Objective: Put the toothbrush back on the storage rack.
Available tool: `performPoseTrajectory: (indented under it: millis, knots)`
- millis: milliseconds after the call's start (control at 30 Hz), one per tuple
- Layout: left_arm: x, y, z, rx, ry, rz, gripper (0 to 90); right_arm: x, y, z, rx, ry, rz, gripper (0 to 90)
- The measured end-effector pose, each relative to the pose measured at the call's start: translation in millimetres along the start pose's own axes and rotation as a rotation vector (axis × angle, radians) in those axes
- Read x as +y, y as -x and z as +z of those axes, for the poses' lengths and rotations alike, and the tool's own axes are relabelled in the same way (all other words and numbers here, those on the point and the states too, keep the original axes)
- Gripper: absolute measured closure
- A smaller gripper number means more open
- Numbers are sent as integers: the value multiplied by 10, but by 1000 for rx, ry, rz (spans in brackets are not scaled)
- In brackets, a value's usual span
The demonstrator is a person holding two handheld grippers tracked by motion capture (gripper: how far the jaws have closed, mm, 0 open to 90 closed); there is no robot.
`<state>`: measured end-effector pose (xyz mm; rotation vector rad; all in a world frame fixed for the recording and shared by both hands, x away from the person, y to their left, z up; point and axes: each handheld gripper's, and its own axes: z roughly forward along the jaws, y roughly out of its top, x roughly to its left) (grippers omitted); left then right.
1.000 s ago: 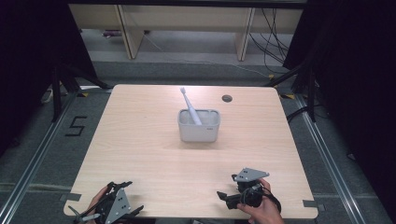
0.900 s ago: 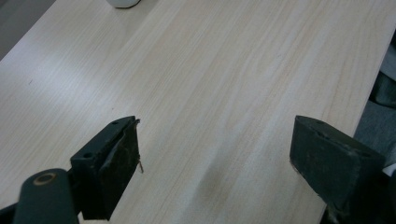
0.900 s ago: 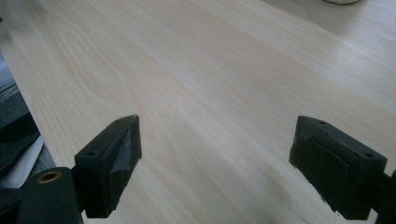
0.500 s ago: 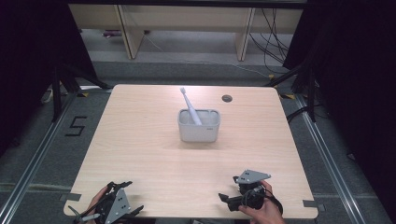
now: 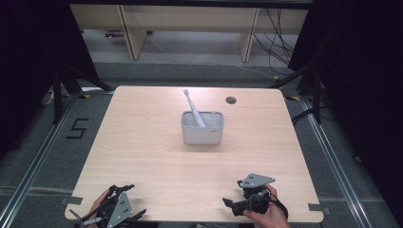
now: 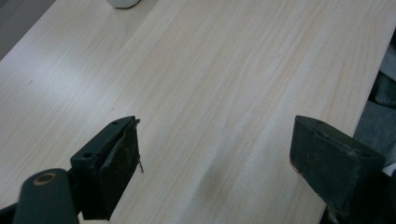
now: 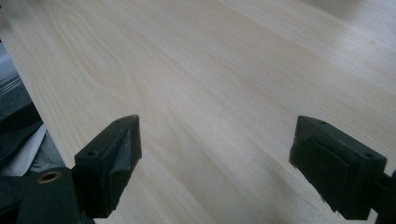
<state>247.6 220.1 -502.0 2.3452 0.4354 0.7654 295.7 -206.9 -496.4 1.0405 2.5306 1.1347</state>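
Fingers of both grippers stand wide apart with nothing between them: in the left gripper view the two black pads (image 6: 116,163) frame bare wood, and in the right gripper view the pads (image 7: 116,156) do the same. Desk (image 5: 142,156): a light wood-grain top seen whole in the high view, on a grey floor with metal rails along both sides. Bin (image 5: 202,127): a pale grey, rounded-rectangular container standing upright a little toward the far edge from the desk's middle, well apart from both grippers. Right gripper (image 5: 233,204): held in a hand (image 5: 266,216) at the near edge toward the right corner, its grey three-cornered plate uppermost, jaws pointing left along that edge. Left gripper (image 5: 124,189): held in a hand (image 5: 100,205) at the near left corner, jaws reaching over the desk. Toothbrush (image 5: 192,106): white, standing in the bin and leaning toward the far left, its head above the rim. Grommet (image 5: 231,100): a small dark round hole near the far edge, right of the bin.
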Motion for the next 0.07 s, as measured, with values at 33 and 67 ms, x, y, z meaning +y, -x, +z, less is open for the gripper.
performPoseTrajectory:
  millis: [33,67]
  knots:
    - [1,-2,-1,-3,-1,0,154,-1,-2,-7,-7,-2,4,170]
    - [0,1,1,2,1,0,154,-2,-5,-8,-8,-2,4,170]
